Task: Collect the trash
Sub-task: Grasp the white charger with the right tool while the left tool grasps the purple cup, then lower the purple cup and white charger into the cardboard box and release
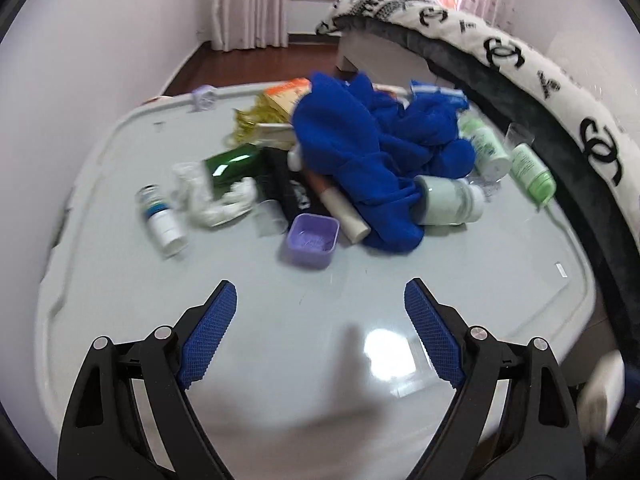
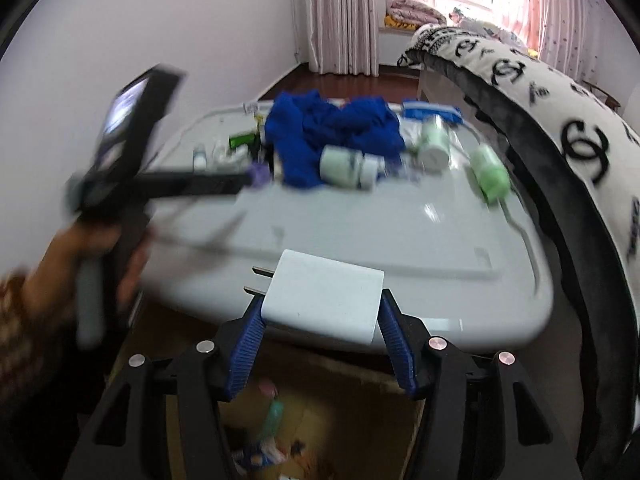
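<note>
While the right gripper holds a white plug adapter clamped between its blue-padded jaws, above an open cardboard box with scraps inside, just past the near edge of the counter, the left gripper hovers over the bare front of the counter with its jaws wide apart and nothing between them. Farther back lies the clutter: a crumpled blue cloth in the middle, a purple square tub just before it, a white bottle lying on its side to the left beside crumpled white paper, a green box behind, and pale green bottles to the right near the patterned bed blanket
</note>
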`<state>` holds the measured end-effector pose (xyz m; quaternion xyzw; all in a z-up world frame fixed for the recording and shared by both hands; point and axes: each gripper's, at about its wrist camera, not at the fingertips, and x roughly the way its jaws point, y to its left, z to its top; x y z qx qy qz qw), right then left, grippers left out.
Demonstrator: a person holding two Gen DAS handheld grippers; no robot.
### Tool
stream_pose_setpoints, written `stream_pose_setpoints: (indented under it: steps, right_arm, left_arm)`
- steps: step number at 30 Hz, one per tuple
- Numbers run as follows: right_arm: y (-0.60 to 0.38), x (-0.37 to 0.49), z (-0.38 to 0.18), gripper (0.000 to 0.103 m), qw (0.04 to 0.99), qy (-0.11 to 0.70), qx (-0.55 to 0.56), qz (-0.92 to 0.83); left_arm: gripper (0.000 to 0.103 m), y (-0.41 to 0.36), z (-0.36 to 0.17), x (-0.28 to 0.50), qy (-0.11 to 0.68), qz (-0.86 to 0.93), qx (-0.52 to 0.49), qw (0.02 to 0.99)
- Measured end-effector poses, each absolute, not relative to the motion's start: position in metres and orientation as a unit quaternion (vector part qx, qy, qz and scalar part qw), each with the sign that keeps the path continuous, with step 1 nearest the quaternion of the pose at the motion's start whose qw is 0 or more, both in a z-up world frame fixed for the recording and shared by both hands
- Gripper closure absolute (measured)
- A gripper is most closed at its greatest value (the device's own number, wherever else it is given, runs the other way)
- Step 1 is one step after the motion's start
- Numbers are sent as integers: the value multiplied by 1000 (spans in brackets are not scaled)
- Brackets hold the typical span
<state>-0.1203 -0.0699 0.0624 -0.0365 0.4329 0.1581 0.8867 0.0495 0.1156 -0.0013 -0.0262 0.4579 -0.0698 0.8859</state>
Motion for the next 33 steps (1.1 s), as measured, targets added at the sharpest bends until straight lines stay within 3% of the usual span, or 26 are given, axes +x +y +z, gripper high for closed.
stream_pose_setpoints:
  steps: [4,9,11,12,13,22,28,33]
  right_arm:
    - [-74,-122,53,47,885,435,-40,160]
    - [-77,-117,50,47,885,433,-34,164]
    - [-76,-117,49,47,885,434,-34,166]
    - [-76,-117,48,47,884,435,-33,167]
    - [-74,-116,47,47,883,437,-36,167]
    - [-73,-119,52,47,887,426,-33,173]
    - [-64,-131,55,47,887,422,-45,184]
    - [-57,-155,37,47,874,448,-54,183]
  left_arm:
    - [40,111,-23,70,477,-67,-21,876]
    - [45,111,-25,80,458,-63,-25,886]
    - [55,109,-26,87,460,-70,-31,885]
    - [67,107,-28,90,463,-76,-30,883]
    - [69,107,-28,92,464,-76,-26,882]
    - [70,116,-9,49,466,-47,-37,883]
    - [70,114,22,-40,458,-41,17,888]
    - [70,107,0,-112,507,-53,30,860]
